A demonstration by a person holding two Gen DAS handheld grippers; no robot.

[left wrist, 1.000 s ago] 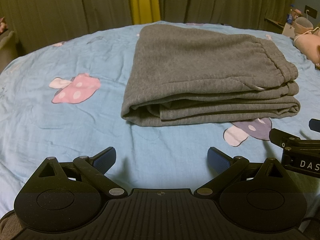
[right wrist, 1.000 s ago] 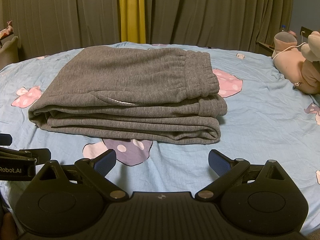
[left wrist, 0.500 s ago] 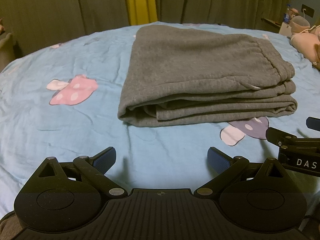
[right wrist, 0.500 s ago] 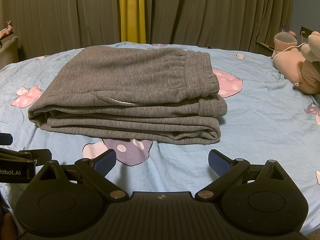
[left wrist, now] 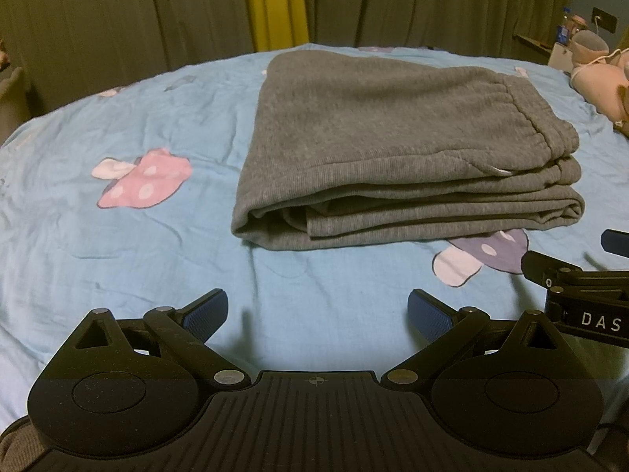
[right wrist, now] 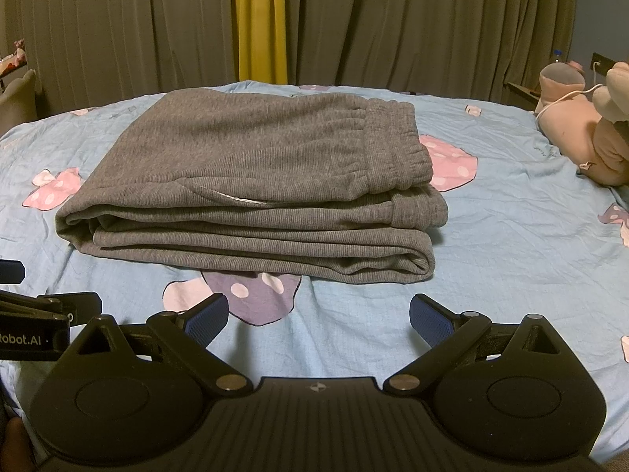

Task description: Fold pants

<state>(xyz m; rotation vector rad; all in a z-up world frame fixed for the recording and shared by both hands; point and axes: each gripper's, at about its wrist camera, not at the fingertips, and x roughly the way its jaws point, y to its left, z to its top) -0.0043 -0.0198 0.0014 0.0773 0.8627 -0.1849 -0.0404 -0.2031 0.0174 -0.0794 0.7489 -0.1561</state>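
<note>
pants (left wrist: 397, 133): folded stack, near edge layered, waistband right
left gripper (left wrist: 317, 312): fingers apart, short of pants
right gripper (right wrist: 318, 316): fingers apart, bare sheet (right wrist: 354, 330) between

Right gripper (left wrist: 613, 244): in the left wrist view only one blue fingertip and part of the black arm showed; the rest was cut off by the right edge, and its lettering broke off after "DAS".
Left gripper (right wrist: 8, 271): in the right wrist view only a blue tip and a black bar reading "Robot.AI" showed at the left edge.
Purple mushroom print (right wrist: 251, 295): its upper part lay hidden under the folded pants (right wrist: 255, 181).
Inner layers of the pants: tucked out of sight inside the fold.
Plush toy (right wrist: 589, 137): cut off by the right edge.
Bottle (left wrist: 566, 25): too small to read.
</note>
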